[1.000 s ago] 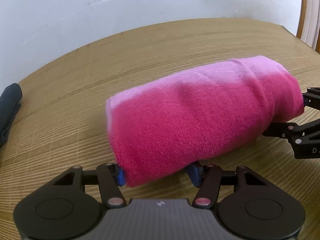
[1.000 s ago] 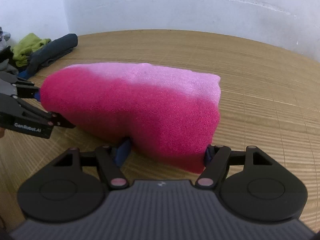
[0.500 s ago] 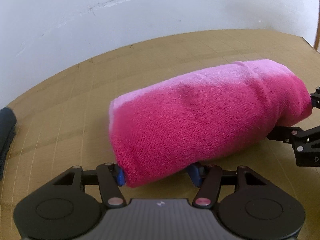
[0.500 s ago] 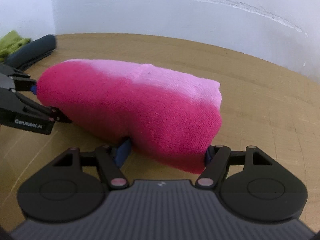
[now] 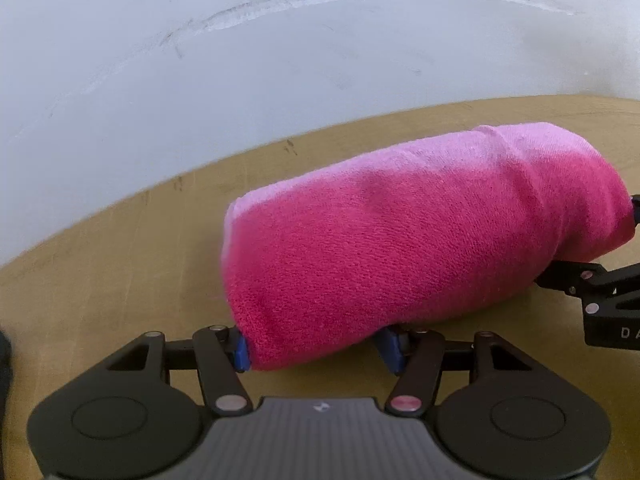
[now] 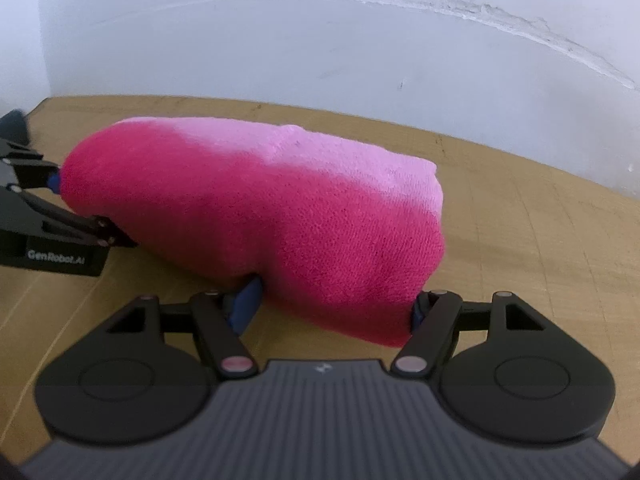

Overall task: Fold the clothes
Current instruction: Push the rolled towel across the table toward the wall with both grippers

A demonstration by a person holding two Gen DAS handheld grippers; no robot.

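Note:
A thick folded pink cloth bundle, lighter pink along its top, hangs between my two grippers just above the wooden table. My left gripper is shut on the bundle's near end, its blue pads pressing both sides. In the right wrist view the same bundle is clamped at its other end by my right gripper, also shut on it. Each gripper shows in the other's view: the right one at the far right, the left one at the far left.
A white wall with a curved scrape rises close behind the table's far edge. A dark garment peeks in at the left border. Bare wood lies to the right of the bundle.
Both grippers have carried the pink bundle across the table toward the wall. The dark and green clothes at the left have slid almost out of sight. Both grips are unchanged.

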